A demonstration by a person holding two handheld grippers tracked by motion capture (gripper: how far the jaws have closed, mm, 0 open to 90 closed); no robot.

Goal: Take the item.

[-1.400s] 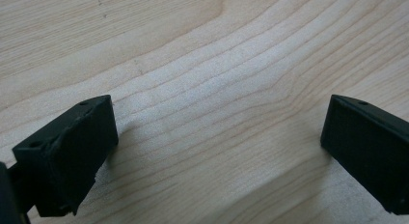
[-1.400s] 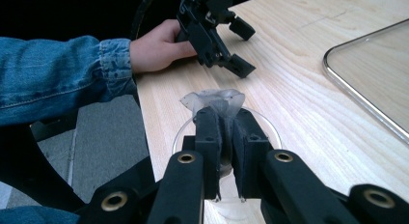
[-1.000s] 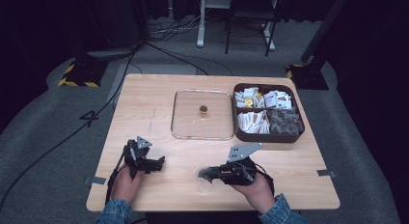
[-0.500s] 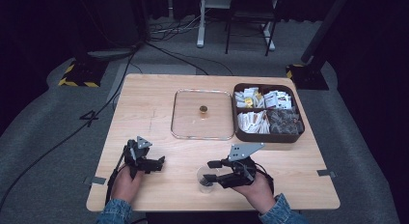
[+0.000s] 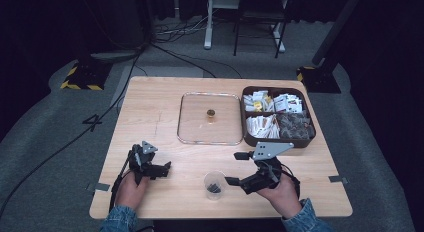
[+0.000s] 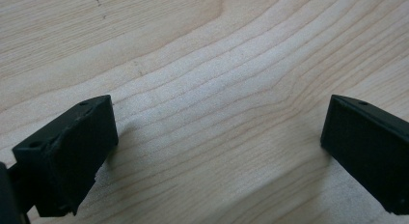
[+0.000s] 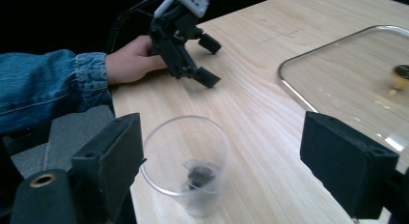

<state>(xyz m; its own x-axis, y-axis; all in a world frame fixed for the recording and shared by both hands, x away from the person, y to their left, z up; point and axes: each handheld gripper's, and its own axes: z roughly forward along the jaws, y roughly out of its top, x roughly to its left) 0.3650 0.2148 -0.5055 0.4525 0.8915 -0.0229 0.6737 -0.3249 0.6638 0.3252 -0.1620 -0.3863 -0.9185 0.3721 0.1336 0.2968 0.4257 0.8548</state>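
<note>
Right gripper point(image 5: 236, 168) is sitting just beside the cup point(image 5: 214, 185), jaws spread wide with nothing between them; in the right gripper view the cup point(image 7: 186, 162) is standing upright near one jaw, not touching it as far as I can tell, with a small dark item at its bottom. Left gripper point(image 5: 161, 168) is resting well left of the cup, jaws also apart over bare table point(image 6: 207, 64). Judgement: the step looks like a release and retreat, so the gripper should be drawing straight back, keeping the near jaw off the wall (a light cup would tip easily). Versus a second ago: the right jaws were closed around the cup and are now opened off it; the left gripper is staying put.
</note>
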